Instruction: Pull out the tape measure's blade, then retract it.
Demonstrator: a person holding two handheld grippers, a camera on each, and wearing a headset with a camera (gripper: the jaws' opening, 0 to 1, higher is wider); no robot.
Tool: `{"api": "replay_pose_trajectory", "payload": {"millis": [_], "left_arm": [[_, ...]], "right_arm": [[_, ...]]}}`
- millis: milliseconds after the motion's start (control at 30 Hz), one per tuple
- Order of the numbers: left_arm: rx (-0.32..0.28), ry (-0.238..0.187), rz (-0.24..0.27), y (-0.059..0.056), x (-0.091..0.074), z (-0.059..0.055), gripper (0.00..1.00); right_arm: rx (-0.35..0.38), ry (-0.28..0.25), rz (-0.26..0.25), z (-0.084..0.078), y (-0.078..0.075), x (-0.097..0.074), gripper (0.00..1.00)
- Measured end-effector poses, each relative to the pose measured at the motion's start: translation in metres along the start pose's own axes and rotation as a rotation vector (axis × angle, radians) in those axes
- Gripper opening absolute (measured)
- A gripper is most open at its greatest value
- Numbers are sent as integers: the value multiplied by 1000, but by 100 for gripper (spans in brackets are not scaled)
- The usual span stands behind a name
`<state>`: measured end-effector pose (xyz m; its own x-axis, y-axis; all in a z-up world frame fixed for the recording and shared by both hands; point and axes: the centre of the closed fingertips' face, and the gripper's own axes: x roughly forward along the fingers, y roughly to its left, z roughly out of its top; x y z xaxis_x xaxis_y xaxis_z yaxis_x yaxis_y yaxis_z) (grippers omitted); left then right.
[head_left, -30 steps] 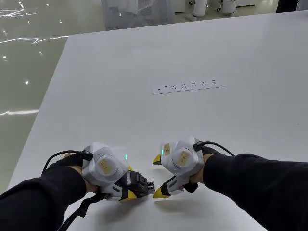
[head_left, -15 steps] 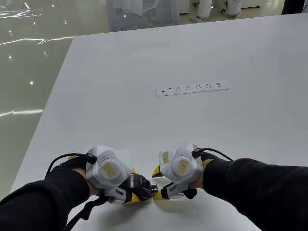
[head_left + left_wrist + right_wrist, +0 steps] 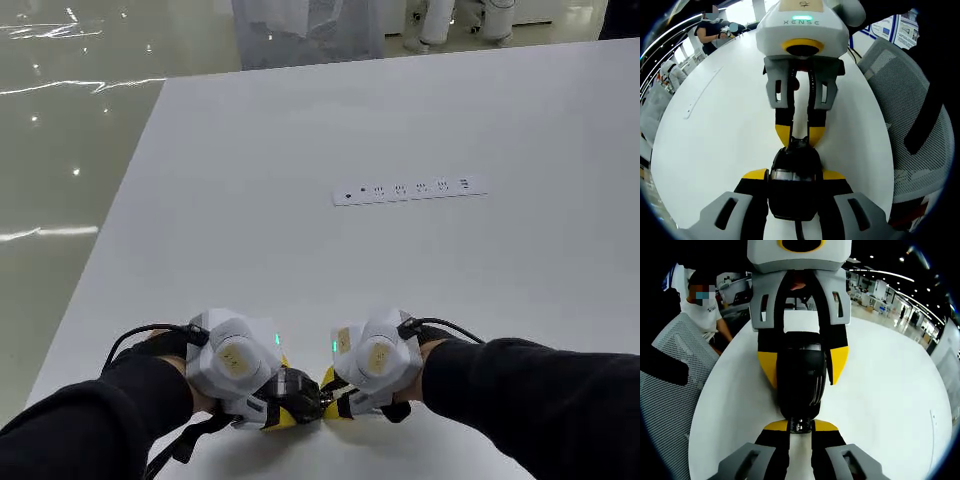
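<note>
Currently: tape measure (image 3: 792,185), black case, clamped in left gripper (image 3: 795,174) as anchor; right gripper (image 3: 800,427), jaws almost closed, pinches blade hook (image 3: 800,423), seemingly ready to draw it rightward.

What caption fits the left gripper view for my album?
Left tool holds a black tape measure; right tool pinches its blade tip.

Left gripper (image 3: 794,175) clamps the black tape measure (image 3: 792,192) by both sides; right gripper (image 3: 800,136) faces it, yellow tips seemingly pinching the blade tip (image 3: 800,142), over white table (image 3: 715,130).
</note>
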<state>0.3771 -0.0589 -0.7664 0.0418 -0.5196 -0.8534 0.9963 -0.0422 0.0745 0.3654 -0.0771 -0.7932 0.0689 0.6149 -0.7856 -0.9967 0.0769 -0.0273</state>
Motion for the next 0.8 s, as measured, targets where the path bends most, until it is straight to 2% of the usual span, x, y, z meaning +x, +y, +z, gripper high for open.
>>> {"api": "replay_pose_trajectory", "payload": {"millis": [67,200,233,267,333,567,667,800], "left_arm": [[0,0,0,0,0,0,33],[-1,-3,-1,0,0,0,33],[-1,-4,-1,0,0,0,33],[0,-4,-1,0,0,0,33],[0,-6,-2,0,-1,0,33],[1,-5,3,1,-1,1,32],[-2,2,7,1,-1,0,32],[-6,3,5,2,0,0,32]], "right_arm": [[40,15,8,-1,0,0,11],[46,50,2,0,0,1,11],[23,52,8,-1,0,1,11],[-22,46,15,0,0,1,11],[25,35,9,-2,1,0,10],[-21,39,12,-4,1,0,8],[43,31,17,-5,-1,-1,7],[51,35,7,-6,-1,-1,8]]}}
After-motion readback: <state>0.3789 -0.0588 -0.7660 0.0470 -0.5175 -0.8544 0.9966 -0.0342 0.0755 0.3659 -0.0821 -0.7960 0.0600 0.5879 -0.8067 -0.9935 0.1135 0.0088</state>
